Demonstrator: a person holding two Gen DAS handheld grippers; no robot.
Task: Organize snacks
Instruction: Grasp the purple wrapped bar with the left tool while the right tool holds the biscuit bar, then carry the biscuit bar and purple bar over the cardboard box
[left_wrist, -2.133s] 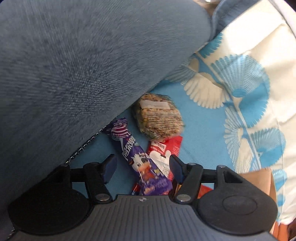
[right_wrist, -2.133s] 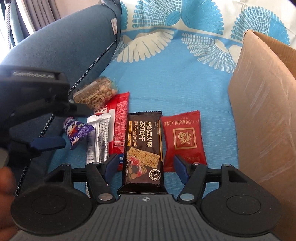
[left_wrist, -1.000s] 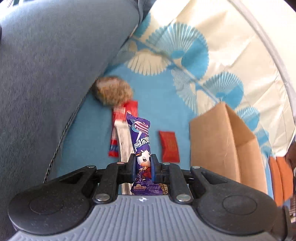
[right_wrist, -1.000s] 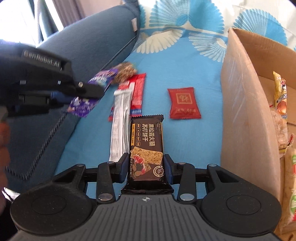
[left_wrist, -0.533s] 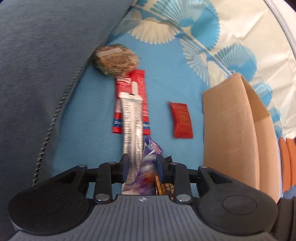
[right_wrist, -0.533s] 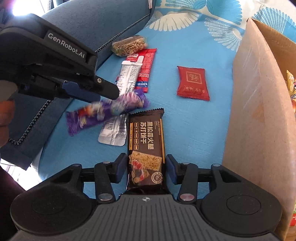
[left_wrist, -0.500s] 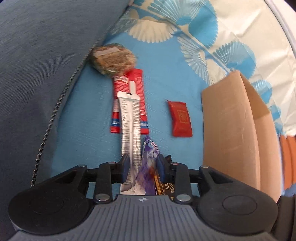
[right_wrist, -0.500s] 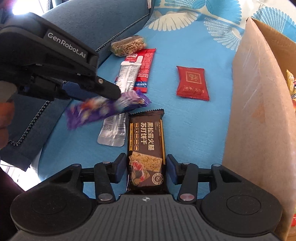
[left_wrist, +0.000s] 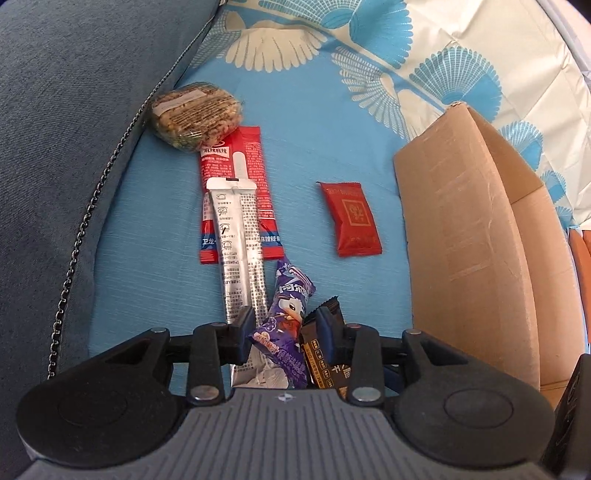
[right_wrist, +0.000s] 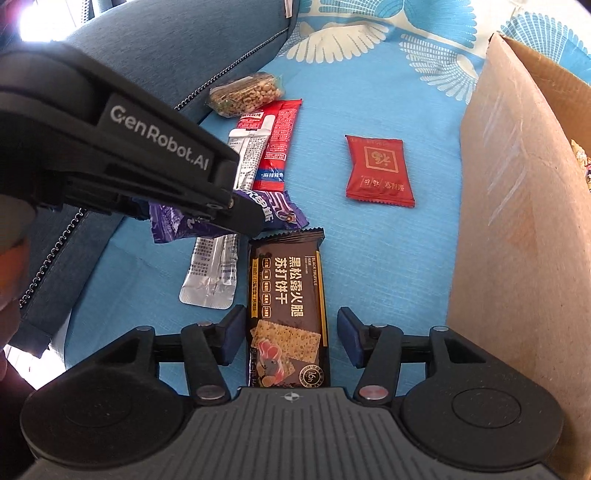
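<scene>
On blue cloth (left_wrist: 325, 155), glossy purple wrapper (left_wrist: 288, 306), flat brown packet (right_wrist: 288, 306)

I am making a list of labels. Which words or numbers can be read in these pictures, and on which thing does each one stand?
"GenRobot.AI": left gripper body.
"黑松露火腿 苏打饼干", "BLACK TRUFFLE", "16h": dark cracker pack.
"卫龙", "麻辣辣条": long red pack.
Purple wrapper, silver sachet, small red packet: print too small or blurred.

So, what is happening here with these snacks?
A person is sorting snacks with two tools. The right hand-held gripper stands open around the dark cracker pack, which lies on the blue cloth. The left hand-held gripper has the purple packet between its fingers; whether it grips is unclear. The cardboard box stands to the right.
</scene>
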